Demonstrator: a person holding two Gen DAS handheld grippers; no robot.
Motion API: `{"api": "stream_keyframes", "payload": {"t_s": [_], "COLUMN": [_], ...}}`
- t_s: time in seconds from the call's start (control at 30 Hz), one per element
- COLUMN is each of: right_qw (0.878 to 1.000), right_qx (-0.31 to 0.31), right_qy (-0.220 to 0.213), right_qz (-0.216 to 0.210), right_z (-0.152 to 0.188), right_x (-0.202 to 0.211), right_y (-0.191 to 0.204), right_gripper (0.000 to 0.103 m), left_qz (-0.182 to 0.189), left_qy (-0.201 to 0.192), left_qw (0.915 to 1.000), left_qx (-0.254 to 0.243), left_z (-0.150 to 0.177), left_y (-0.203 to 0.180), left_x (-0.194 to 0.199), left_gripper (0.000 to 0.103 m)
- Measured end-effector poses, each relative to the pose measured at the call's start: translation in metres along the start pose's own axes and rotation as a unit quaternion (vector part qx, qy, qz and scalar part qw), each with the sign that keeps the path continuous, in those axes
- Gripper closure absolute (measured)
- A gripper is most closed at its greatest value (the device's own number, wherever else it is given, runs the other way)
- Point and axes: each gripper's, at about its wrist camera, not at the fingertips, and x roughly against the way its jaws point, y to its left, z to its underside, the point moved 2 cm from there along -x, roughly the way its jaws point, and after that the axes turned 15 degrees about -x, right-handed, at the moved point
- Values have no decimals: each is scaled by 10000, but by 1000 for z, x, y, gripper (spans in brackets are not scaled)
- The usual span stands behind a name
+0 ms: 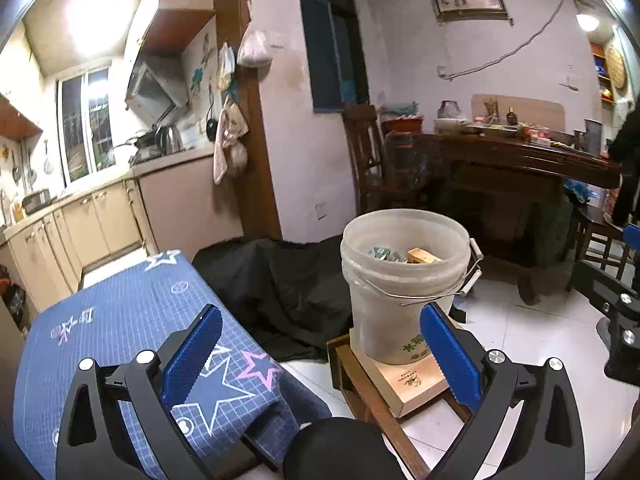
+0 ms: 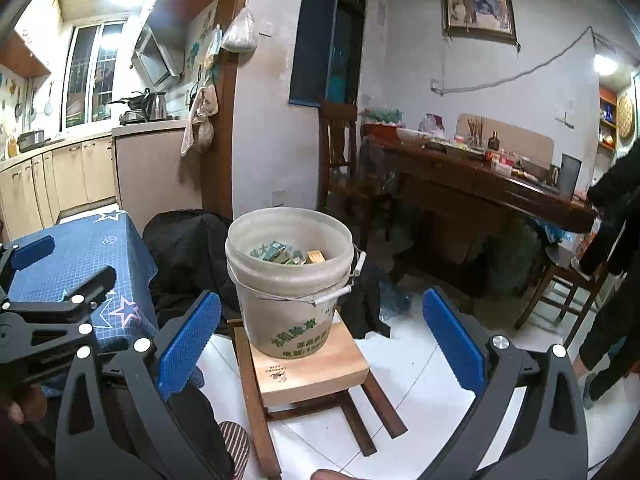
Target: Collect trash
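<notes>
A translucent white bucket with a wire handle stands on a wooden box atop a small stool. Inside it lie green cartons and a tan box. My left gripper is open and empty, held above the blue star-patterned tablecloth, left of the bucket. My right gripper is open and empty too, in front of the bucket at its lower half. The left gripper shows at the left edge of the right wrist view.
A black cloth lies heaped behind the blue table. A dark wooden dining table with clutter and chairs stands at the right, beside a person in black. Kitchen cabinets run along the left. White floor tiles surround the stool.
</notes>
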Motion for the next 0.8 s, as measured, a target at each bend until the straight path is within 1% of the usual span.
{"api": "stream_keyframes", "payload": {"t_s": [0.2, 0.33, 0.4, 0.47, 0.53, 0.63, 0.8], "right_qw": [9985, 9967, 9963, 9969, 9974, 9972, 9960], "right_qx": [133, 134, 144, 220, 284, 292, 418], "right_qy": [298, 456, 516, 475, 431, 458, 521], "right_qz": [-433, -652, -667, -591, -506, -523, -590], "right_z": [-17, -33, -40, -44, -47, -47, -40], "right_x": [-18, -34, -43, -49, -54, -62, -72], "right_y": [-11, -31, -40, -47, -53, -60, -59], "right_gripper": [5, 5, 5, 5, 5, 5, 5], "left_qz": [-39, -45, -107, -174, -319, -526, -533], "left_qy": [242, 378, 448, 500, 477, 466, 688], "left_qw": [9991, 9972, 9961, 9951, 9937, 9920, 9914], "left_qx": [339, 637, 752, 838, 967, 1052, 979], "left_z": [-9, -17, -21, -24, -26, -25, -19], "left_y": [1, -3, -9, -16, -24, -38, -60], "left_x": [-12, -23, -29, -34, -37, -41, -52], "left_gripper": [4, 4, 4, 4, 4, 4, 4]}}
